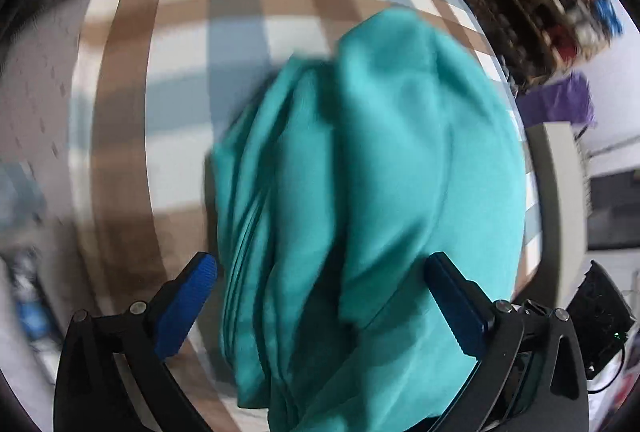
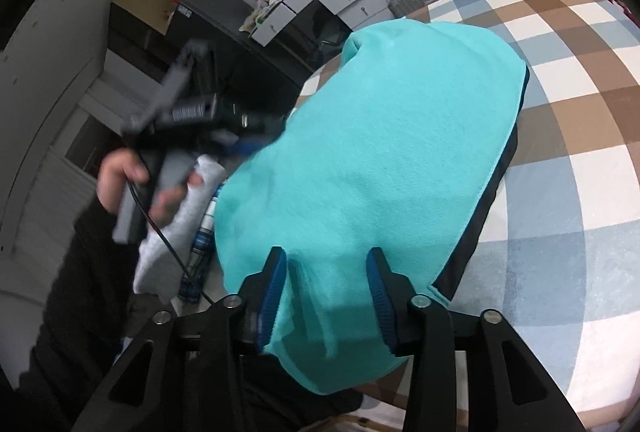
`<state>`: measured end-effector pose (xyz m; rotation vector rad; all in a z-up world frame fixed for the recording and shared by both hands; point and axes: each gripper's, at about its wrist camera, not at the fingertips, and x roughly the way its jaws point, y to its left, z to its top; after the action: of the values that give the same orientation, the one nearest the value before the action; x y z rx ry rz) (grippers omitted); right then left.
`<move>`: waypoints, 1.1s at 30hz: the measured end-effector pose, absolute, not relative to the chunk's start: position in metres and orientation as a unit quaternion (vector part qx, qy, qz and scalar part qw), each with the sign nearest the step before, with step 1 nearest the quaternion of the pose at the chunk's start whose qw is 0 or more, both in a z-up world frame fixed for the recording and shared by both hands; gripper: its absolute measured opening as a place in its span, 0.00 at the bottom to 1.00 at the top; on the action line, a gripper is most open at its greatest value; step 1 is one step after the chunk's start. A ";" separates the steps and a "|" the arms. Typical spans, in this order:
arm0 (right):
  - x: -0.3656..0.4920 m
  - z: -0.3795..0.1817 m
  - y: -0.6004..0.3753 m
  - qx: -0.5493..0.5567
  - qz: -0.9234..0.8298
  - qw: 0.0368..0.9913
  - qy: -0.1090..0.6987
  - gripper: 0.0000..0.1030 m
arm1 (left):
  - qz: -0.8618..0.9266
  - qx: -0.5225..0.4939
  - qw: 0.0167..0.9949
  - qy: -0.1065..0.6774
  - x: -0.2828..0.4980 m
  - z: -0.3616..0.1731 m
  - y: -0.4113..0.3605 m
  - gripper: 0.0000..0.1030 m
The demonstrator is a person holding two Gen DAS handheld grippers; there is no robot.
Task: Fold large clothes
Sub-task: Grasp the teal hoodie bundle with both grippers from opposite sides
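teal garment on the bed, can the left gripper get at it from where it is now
Probably yes. The left gripper stands wide open right over the teal garment, bunched cloth between its fingers and nothing else in between; the pads don't seem to press on it yet.

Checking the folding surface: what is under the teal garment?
The teal garment lies on a checked bedspread. Its own dark layer shows along one edge. Whatever lies beneath its middle is covered.

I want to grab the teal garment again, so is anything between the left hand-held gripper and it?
Nothing visible: the teal garment lies directly between the left hand-held gripper's wide-open jaws on the checked bedspread.
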<state>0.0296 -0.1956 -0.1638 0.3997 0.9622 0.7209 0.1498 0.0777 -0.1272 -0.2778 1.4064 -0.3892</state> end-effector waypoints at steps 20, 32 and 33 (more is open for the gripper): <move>0.066 -0.205 -0.242 0.328 0.263 0.759 0.496 0.74 | -0.272 -0.275 0.670 0.634 0.129 -0.171 0.106 0.99; 0.076 -0.185 -0.274 0.284 0.220 0.798 0.484 0.75 | -0.330 -0.273 0.656 0.621 0.082 -0.163 0.036 0.99; 0.079 -0.182 -0.274 0.267 0.222 0.798 0.492 0.75 | -0.327 -0.285 0.663 0.610 0.079 -0.159 0.040 0.99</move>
<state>0.0789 -0.2738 -0.1819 0.5734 1.0564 0.4765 0.0794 0.0399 -0.1593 -0.6432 1.3792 -0.7400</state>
